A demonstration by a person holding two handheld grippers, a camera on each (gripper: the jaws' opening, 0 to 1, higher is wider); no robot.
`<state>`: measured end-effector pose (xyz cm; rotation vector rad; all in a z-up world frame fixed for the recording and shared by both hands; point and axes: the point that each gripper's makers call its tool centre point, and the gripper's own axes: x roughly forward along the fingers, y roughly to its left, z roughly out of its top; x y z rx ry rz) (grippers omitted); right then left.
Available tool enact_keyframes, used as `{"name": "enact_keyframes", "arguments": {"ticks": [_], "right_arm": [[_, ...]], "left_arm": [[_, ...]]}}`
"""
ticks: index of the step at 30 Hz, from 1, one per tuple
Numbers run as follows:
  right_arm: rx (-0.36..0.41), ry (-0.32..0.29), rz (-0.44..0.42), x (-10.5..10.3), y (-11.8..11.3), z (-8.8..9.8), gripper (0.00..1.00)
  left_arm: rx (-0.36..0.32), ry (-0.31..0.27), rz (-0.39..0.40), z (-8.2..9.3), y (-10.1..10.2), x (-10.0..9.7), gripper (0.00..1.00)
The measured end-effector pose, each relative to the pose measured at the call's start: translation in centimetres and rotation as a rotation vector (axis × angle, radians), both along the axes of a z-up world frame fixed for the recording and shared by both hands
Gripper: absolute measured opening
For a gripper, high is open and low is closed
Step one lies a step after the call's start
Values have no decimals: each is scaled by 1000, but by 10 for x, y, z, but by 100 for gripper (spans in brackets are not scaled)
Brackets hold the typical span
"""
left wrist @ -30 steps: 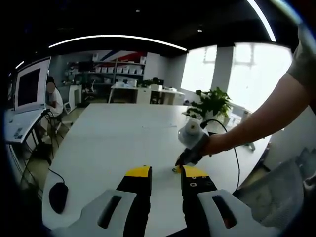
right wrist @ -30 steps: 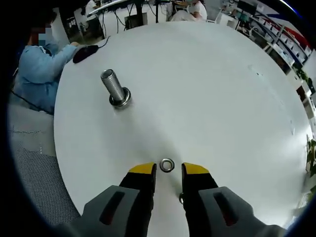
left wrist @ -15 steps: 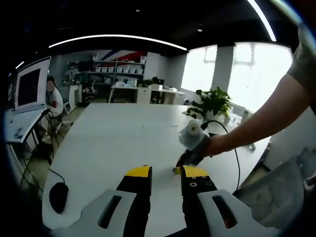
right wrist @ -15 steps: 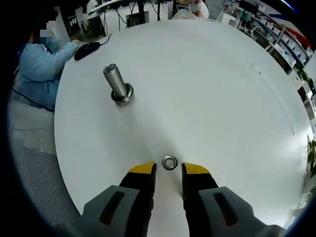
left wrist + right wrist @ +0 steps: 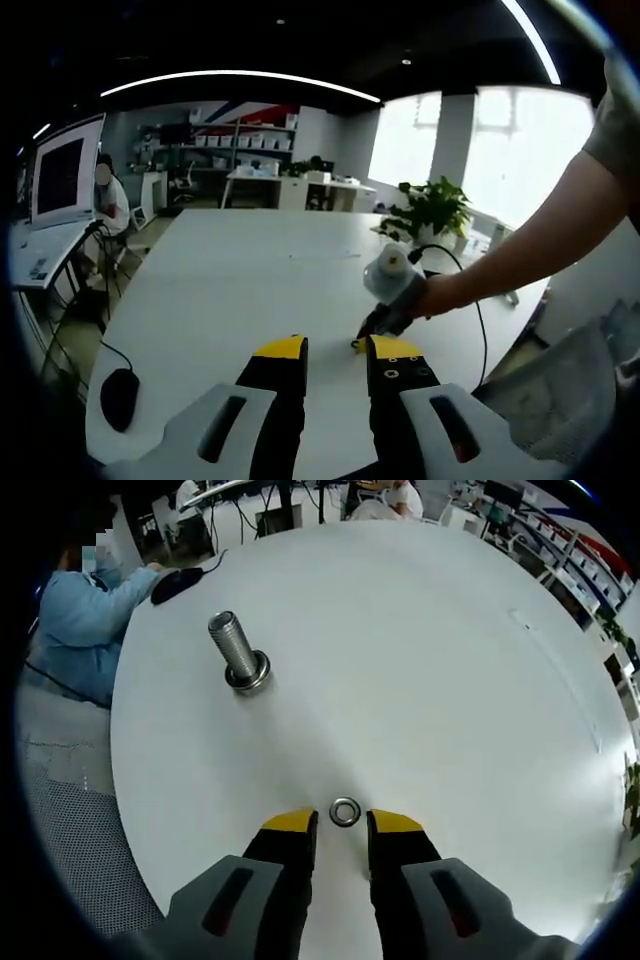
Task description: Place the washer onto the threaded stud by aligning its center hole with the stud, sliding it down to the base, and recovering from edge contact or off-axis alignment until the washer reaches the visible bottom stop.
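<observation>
Washer [image 5: 345, 811] lies flat on the white table [image 5: 420, 660], just ahead of the right gripper [image 5: 342, 823], whose yellow-tipped jaws are spread and not touching it. Farther off stands the threaded stud [image 5: 238, 656], upright and well apart from the washer. The left gripper [image 5: 335, 349] hangs spread and empty above the table's near edge, a black mouse [image 5: 119, 397] to its left.

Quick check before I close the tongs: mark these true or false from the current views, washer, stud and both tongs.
1. The washer lies flat on the table, just ahead of the right tongs. True.
2. The washer is already on the stud. False: it lies apart from the stud.
3. The stud stands on its head, thread up. True.
4. The right tongs are shut on the washer. False: they are open.
5. The left tongs hold the stud. False: they are open and empty.
</observation>
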<state>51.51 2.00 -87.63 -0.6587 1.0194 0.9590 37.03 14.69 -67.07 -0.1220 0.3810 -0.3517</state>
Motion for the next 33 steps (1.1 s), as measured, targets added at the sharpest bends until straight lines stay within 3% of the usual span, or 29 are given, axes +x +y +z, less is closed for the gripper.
{"name": "enact_keyframes", "arguments": {"ticks": [33], "right_arm": [[30, 3, 0, 1, 2, -1, 15]], "left_arm": [[1, 9, -15, -2, -3, 0, 21]]}}
